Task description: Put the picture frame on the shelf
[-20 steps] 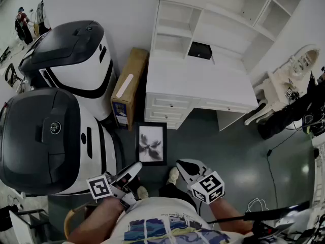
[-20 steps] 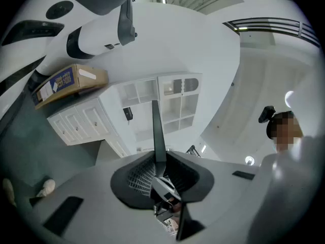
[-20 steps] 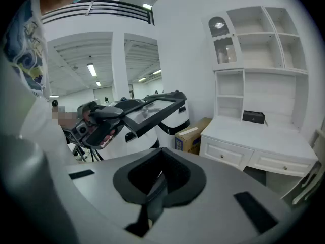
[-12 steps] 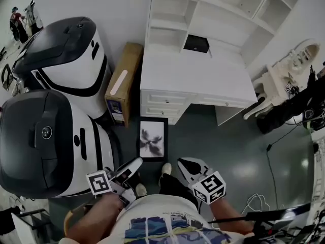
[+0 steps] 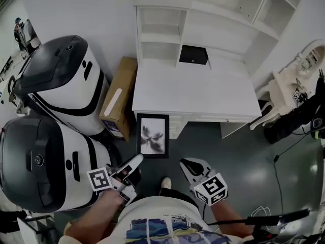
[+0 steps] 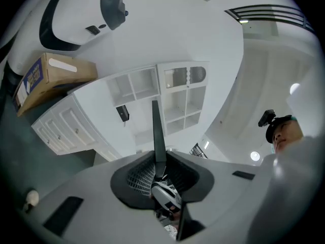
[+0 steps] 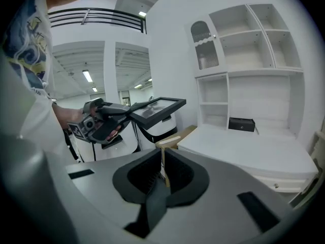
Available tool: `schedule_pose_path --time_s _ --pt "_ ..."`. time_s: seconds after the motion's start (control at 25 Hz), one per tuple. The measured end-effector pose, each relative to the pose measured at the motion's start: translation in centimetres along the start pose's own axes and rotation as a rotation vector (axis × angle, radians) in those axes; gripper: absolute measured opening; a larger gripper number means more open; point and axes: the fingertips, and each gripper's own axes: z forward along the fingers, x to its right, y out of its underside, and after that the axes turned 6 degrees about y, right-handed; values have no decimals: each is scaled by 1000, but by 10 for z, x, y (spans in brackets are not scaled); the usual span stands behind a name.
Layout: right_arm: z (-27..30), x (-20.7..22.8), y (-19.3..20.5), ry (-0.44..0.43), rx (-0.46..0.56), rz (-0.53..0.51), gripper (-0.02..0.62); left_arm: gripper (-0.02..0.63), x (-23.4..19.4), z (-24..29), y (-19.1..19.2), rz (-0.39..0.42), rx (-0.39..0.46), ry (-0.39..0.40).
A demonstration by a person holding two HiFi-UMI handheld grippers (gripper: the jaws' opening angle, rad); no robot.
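Out in front of the person, up in the air and just short of the white desk point(image 5: 203, 93), the picture frame point(image 5: 152, 135) lies flat. The left gripper point(image 5: 137, 160) pinches it by one thin edge only, with its jaws narrow and tight on that edge. The right gripper point(image 5: 184, 163) is closed up with nothing in it, and it is well apart from the frame.

That one-edge hold is the worry. Most of the frame sticks out past the jaws, so I think it could tip, swing or slide out and fall to the floor. The front could break if it is glass. On the way up to the shelf point(image 5: 157, 34), a far corner could bump the desk edge or the shelf wall and get knocked loose. The brown box point(image 5: 118, 103) stands close on the left too.

The frame is a flat rectangle with a thin black rim. Inside is a pale picture with a dark, feathery blot in the middle.
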Motion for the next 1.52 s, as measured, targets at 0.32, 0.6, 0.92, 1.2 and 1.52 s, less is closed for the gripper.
schedule_pose_path --time_s 0.32,0.6,0.92,1.2,1.52 --pt "-3 64 9 16 -30 65 138 72 -2 76 -44 26 24 2" --pt "43 111 -9 38 -73 126 95 72 -30 143 -126 26 14 5" --pt "104 157 -63 135 -78 132 83 72 -53 217 -231 38 -21 59" --pt "164 174 -102 188 -68 160 75 72 -87 261 -312 41 -44 48" --pt "196 207 -119 173 -92 149 71 72 -123 321 -365 39 -18 31"
